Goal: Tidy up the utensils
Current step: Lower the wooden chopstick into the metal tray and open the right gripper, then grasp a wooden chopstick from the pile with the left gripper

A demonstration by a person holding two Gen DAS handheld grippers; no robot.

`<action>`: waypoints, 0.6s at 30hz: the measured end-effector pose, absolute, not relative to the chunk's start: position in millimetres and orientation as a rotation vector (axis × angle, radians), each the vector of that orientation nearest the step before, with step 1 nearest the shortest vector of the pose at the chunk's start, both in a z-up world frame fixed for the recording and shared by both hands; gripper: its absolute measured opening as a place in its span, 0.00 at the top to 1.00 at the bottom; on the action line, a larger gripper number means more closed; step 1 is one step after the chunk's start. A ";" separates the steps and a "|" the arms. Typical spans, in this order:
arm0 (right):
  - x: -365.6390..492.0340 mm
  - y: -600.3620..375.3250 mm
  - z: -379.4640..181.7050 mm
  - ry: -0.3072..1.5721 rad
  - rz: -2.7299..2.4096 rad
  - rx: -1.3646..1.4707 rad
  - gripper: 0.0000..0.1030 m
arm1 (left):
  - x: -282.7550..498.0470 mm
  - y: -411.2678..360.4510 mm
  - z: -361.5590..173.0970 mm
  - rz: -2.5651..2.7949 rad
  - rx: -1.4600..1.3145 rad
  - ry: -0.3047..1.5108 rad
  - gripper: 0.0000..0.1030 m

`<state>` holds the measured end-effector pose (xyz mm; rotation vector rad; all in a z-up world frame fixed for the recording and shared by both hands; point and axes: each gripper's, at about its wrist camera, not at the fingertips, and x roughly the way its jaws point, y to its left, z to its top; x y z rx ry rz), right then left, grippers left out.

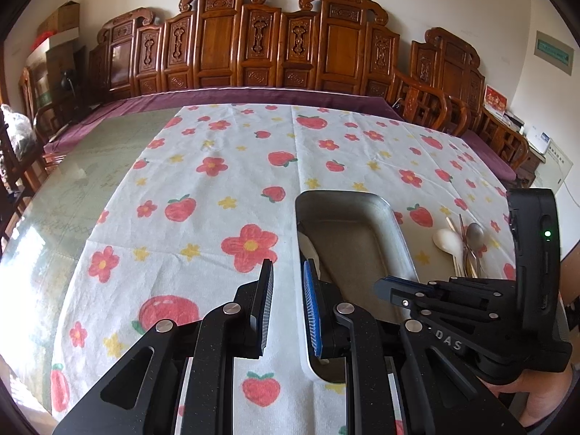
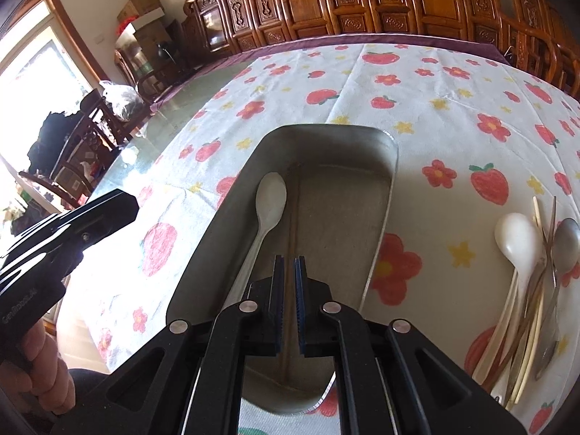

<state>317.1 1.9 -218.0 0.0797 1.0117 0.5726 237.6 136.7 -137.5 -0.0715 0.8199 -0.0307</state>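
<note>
Your right gripper [image 2: 289, 291] hangs over the near end of the long grey metal tray [image 2: 221, 217], its blue-padded jaws drawn almost together with only a thin slit between them and nothing pinched there. Inside the tray, a white plastic spoon [image 2: 266, 214] lies along the left wall, bowl toward the far end, handle running back beneath your right gripper's left finger. The rest of the utensils — a white ladle-shaped spoon [image 2: 514, 243], a dull metal spoon [image 2: 567, 244] and several thin pale chopsticks [image 2: 536, 290] — lie in a loose bundle on the worktop to the right of the tray, apart from its rim. Your left gripper [image 1: 288, 302] sits just left of the tray above the white cloth printed with red flowers and strawberries [image 1: 203, 195]; its jaws stand a narrow gap apart and hold nothing. From the left wrist view the right gripper's black body [image 1: 471, 297] crosses over the tray's near right side.
</note>
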 end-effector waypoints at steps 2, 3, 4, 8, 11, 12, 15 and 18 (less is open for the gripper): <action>310.4 -8.4 -209.5 0.980 0.569 0.063 0.93 | 236.7 131.4 -136.9 -0.045 -0.070 0.818 0.85; 306.7 -14.4 -205.3 0.963 0.565 0.053 0.93 | 236.5 129.1 -136.6 -0.049 -0.068 0.818 0.85; 301.3 -23.3 -199.5 0.941 0.563 0.043 0.93 | 235.5 124.6 -136.3 -0.055 -0.062 0.816 0.84; 283.7 -66.6 -178.9 0.876 0.515 0.018 0.93 | 233.0 108.4 -135.5 -0.089 -0.056 0.812 0.77; 276.9 -99.5 -172.3 0.851 0.469 0.013 0.93 | 230.3 95.1 -133.5 -0.115 -0.046 0.802 0.72; 274.4 -112.3 -170.0 0.843 0.449 0.010 0.93 | 228.7 88.5 -132.9 -0.128 -0.040 0.799 0.71; 271.1 -143.8 -167.5 0.828 0.397 0.014 0.93 | 225.2 73.2 -133.1 -0.160 -0.033 0.796 0.70; 270.2 -169.2 -170.5 0.821 0.359 0.017 0.93 | 222.2 59.8 -135.4 -0.179 -0.015 0.797 0.70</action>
